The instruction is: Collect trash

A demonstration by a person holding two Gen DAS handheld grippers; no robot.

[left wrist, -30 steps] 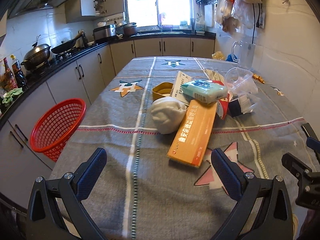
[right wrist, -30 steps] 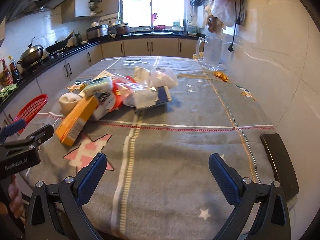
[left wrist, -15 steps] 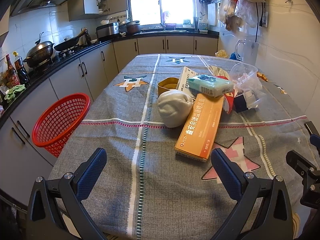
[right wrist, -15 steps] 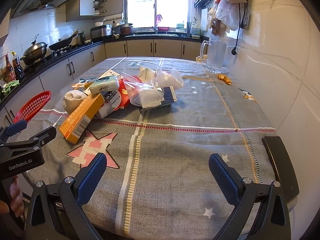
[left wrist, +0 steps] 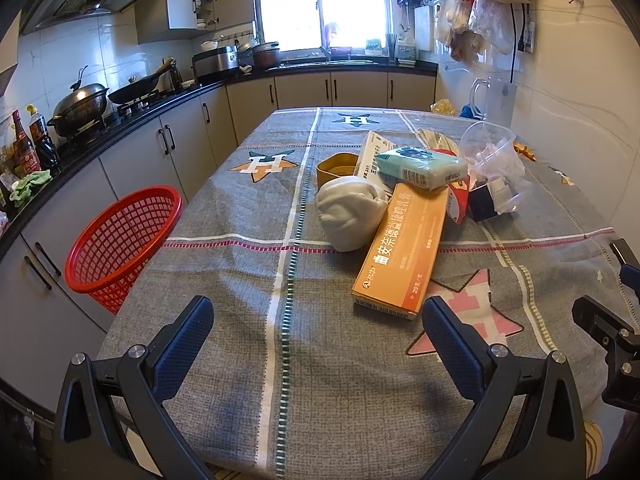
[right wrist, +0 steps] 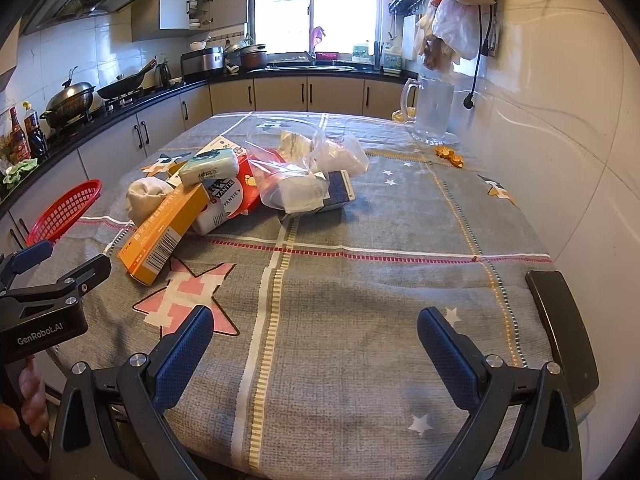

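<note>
**Heap of light trash on the worktop, both tools wide and empty**

A heap of trash is seen near the middle of the worktop [left wrist: 248, 344], which is covered by a grey patterned cloth. The long orange box [left wrist: 404, 252] lies at the near edge of the heap, one end propped up on the other pieces and the near end down on the cloth. It is judged to be light, stiff cardboard, best taken across its narrow width at the free near end. Touching the orange box on its left is a white crumpled bundle [left wrist: 350, 212], judged soft and easily squeezed. Above the orange box a pale green soft pack [left wrist: 422, 166] is stacked, likely light and a little slippery. Behind the orange box a yellow tub [left wrist: 336, 166] stands. To the right of the orange box, clear plastic bags [right wrist: 296, 176] are piled over small cartons; these are judged flimsy and apt to slide.

Well to the left of the orange box, beyond the worktop edge, a red basket [left wrist: 120, 240] is seen, its mouth tilted toward the worktop.

The left tool [left wrist: 318, 344] is held wide with nothing in it, just short of the orange box. The right tool [right wrist: 316, 344] is likewise spread wide and empty, over bare cloth to the right of the orange box.
</note>
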